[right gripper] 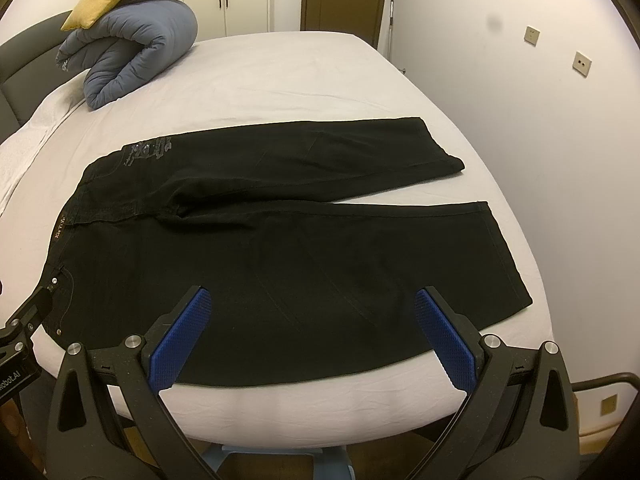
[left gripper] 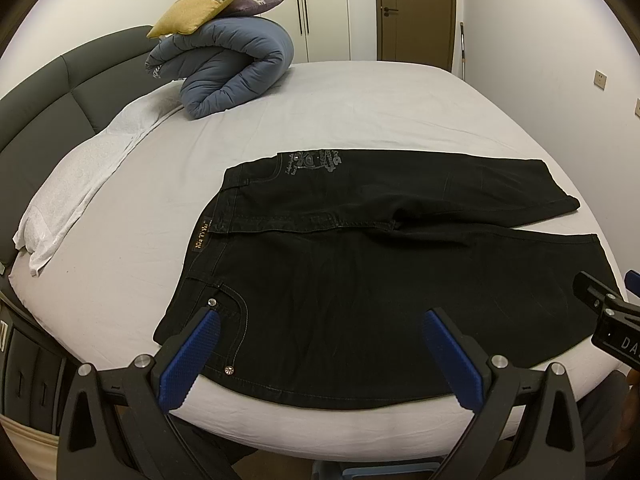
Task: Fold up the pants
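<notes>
Black pants (left gripper: 360,264) lie flat and spread out on the bed, waistband to the left, both legs running right; they also show in the right wrist view (right gripper: 280,240). My left gripper (left gripper: 320,320) is open and empty, hovering over the near edge at the waist and pocket end. My right gripper (right gripper: 312,300) is open and empty over the near leg's lower edge. The right gripper's body shows at the right edge of the left view (left gripper: 608,316), and the left gripper's body at the left edge of the right view (right gripper: 24,328).
A white-sheeted bed (left gripper: 340,108) with a dark headboard (left gripper: 48,96) on the left. A rolled blue duvet (left gripper: 228,68) with a yellow cushion (left gripper: 204,4) sits at the far left. A white pillow (left gripper: 80,184) lies by the headboard. A wall (right gripper: 520,120) runs close along the right.
</notes>
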`<state>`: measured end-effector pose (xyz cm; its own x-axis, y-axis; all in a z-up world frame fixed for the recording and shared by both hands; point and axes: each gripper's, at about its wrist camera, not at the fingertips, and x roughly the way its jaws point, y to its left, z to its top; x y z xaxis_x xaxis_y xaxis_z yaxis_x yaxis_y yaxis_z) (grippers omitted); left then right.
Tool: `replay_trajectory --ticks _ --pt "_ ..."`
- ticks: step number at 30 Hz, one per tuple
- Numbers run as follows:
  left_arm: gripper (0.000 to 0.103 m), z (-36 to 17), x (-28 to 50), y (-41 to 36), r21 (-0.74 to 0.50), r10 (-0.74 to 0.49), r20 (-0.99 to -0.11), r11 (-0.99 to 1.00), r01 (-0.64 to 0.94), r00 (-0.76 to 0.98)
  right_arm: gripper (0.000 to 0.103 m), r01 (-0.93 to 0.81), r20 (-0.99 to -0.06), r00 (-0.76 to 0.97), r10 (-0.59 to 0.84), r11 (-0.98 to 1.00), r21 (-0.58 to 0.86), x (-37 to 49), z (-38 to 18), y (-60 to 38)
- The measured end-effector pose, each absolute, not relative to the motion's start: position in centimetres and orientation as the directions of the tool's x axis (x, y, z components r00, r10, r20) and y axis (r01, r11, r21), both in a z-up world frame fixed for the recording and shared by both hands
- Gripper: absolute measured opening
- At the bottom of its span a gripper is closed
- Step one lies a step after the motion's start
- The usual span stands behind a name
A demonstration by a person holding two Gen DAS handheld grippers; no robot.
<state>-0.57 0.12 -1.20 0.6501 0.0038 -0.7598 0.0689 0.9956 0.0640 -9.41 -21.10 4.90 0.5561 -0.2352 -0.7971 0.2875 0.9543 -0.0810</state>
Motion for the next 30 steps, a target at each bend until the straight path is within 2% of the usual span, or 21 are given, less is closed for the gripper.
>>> replay_trajectory --ticks 30 --pt "0.103 -1.27 -0.61 0.18 0.063 0.003 -0.763 0.996 0.070 0.646 0.103 0.282 -0.799 0.554 -0.232 0.956 -0.082 -9.40 4.79 -20.78"
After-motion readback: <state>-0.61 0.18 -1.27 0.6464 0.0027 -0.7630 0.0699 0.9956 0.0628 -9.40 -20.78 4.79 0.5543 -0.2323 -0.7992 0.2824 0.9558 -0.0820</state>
